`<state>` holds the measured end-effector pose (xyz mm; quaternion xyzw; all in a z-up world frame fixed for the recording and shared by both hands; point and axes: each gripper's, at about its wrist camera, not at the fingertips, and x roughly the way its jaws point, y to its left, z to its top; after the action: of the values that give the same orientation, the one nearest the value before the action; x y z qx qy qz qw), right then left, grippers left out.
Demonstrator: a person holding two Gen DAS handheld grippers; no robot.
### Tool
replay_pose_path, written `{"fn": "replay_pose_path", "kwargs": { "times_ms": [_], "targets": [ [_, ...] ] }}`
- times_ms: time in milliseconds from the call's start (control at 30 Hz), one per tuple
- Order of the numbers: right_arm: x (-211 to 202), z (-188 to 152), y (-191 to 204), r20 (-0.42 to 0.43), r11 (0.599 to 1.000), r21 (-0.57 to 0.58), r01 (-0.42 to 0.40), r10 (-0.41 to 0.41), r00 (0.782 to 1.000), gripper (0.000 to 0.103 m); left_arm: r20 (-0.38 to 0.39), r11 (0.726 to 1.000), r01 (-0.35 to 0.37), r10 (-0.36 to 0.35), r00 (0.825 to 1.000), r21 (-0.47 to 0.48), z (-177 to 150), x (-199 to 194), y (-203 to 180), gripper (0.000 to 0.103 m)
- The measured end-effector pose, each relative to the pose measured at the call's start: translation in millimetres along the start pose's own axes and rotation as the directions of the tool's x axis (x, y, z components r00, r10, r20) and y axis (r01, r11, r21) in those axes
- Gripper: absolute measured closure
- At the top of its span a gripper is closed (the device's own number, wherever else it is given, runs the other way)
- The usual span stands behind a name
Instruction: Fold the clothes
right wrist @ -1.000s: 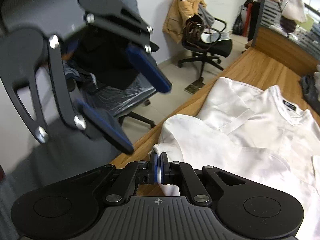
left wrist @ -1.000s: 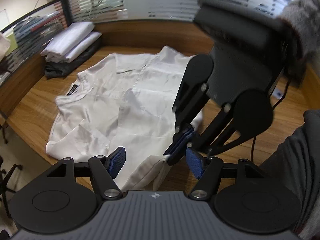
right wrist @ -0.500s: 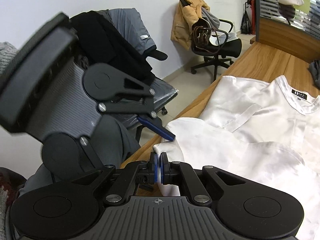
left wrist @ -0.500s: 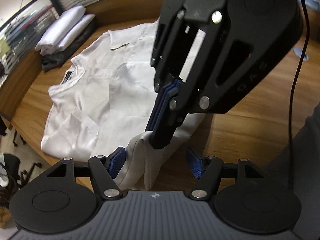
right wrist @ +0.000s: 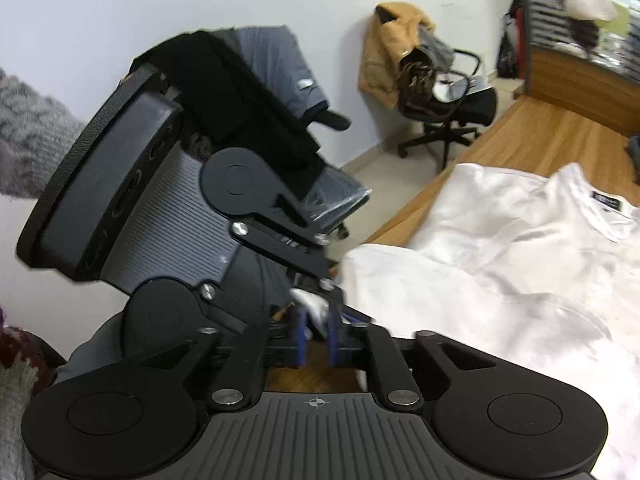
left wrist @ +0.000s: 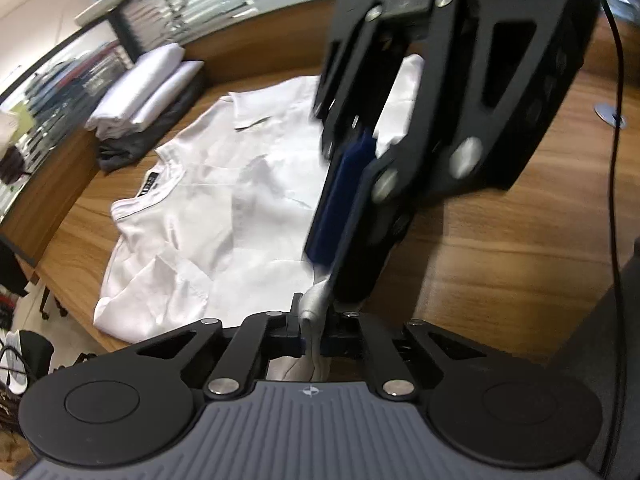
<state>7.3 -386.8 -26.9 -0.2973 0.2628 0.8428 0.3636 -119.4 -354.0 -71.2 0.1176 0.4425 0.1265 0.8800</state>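
Now the left claw [left wrist: 310, 340] has just closed and pinches the shirt [left wrist: 224, 208] corner at the frame's bottom, while the right claw [right wrist: 316, 338] has just been opening, cloth between its loose pads. Further up, the shirt lies on the worktop [left wrist: 500, 240]. The corner could slip out if the pinch is thin.

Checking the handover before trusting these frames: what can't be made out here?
- Left wrist view: the right gripper, blurred, covers part of the white satin shirt.
- Right wrist view: the left gripper hides the shirt's pinched corner.
- Right wrist view: the shirt's black neck label is too small to read.
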Motion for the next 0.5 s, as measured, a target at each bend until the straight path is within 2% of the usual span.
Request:
{"fn": "replay_pose_path", "kwargs": {
  "times_ms": [100, 200, 333, 500],
  "targets": [
    [-17, -20, -12, -0.011, 0.998, -0.024, 0.063, -0.064, 0.998, 0.059, -0.007, 1.000, -0.001, 0.001, 1.000, -0.024, 2, 0, 3, 0.097],
    [-30, -45, -25, -0.061, 0.987, -0.075, 0.141, -0.146, 0.987, 0.054, -0.007, 0.998, -0.001, 0.001, 1.000, -0.056, 3, -1, 6, 0.097],
    [-41, -81, -42, -0.135, 0.959, -0.173, 0.224, -0.248, 0.959, 0.052, -0.008, 0.994, -0.007, 0.006, 1.000, -0.105, 4, -3, 10, 0.096],
    [-37, -115, -49, -0.172, 0.900, -0.362, 0.244, -0.322, 0.931, 0.052, -0.012, 0.988, -0.018, 0.016, 1.000, -0.156, 5, -3, 13, 0.096]
  ]
}}
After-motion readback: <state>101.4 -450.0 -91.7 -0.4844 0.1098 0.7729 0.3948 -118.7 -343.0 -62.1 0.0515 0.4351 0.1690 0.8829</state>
